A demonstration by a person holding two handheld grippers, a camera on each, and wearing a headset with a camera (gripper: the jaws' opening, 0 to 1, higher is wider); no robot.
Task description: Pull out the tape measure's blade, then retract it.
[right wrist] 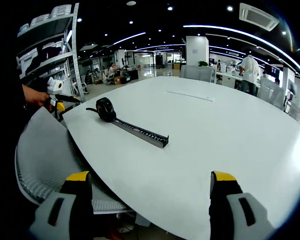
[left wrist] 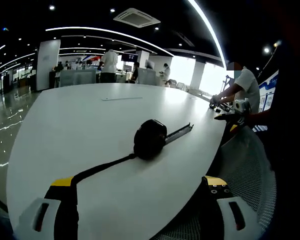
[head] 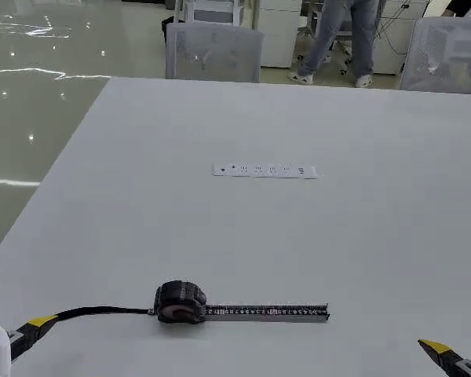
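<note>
- Looking down, I see the round black tape measure (head: 180, 303) near the front edge of the white desk (head: 298, 236), its dark blade (head: 267, 312) drawn out, long axis left-right, tip pointing right.
- Left hand-held gripper (left wrist: 139, 182): jaws apart; its view shows the black strap (left wrist: 102, 167) reaching one jaw.
- Right hand-held gripper (right wrist: 150, 176): jaws apart, facing the blade's hooked end.

The white table (head: 392, 236) carried two items. A black tape measure (head: 180, 302) lay near its front edge, with the blade (head: 267, 312) extended flat toward 3 o'clock and a black strap (head: 102, 312) trailing toward 9 o'clock. A white power strip (head: 264, 170) lay well apart at 12 o'clock.
</note>
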